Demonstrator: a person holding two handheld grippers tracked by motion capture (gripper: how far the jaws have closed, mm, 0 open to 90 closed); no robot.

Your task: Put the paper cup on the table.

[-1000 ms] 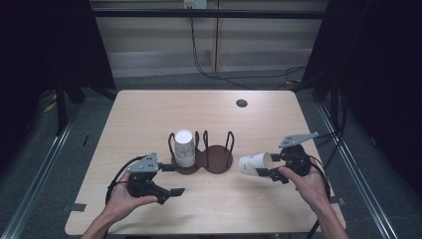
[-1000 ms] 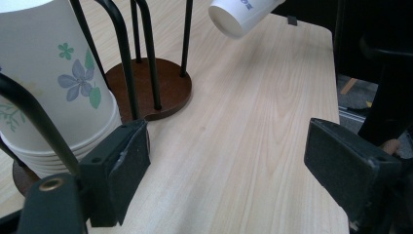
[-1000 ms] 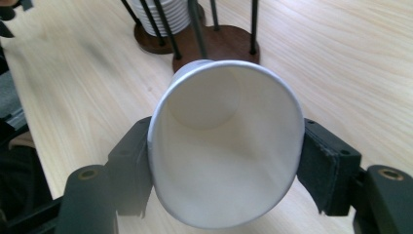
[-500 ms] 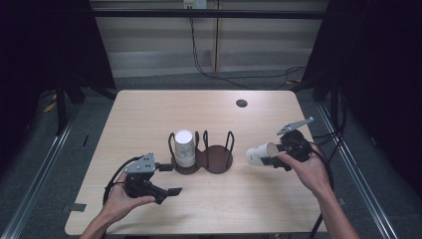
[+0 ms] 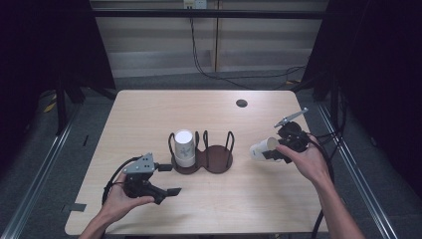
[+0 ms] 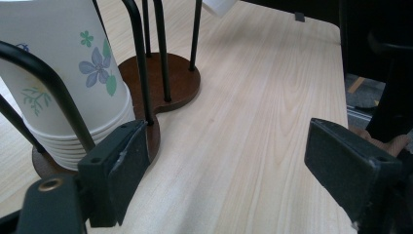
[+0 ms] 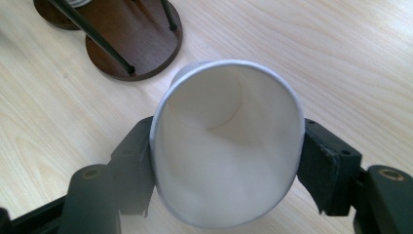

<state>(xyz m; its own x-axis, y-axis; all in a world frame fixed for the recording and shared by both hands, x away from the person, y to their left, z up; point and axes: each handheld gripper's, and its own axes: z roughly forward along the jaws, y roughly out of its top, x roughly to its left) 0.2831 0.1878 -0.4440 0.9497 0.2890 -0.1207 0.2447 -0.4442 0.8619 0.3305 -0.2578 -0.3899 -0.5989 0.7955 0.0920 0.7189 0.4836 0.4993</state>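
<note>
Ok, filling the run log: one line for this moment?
right gripper: shut on paper cup | left gripper: open | cup holder: one slot free

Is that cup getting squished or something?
Yes, a little. The right gripper squeezes the paper cup near its rim, so its mouth looks oval rather than round. It is held sideways above the table, right of the holder, whose near ring is free. Nothing is spilled.

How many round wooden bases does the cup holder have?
2: the left base carries the stack of paper cups; the right base is bare, near the cup in the right tongs.
</note>
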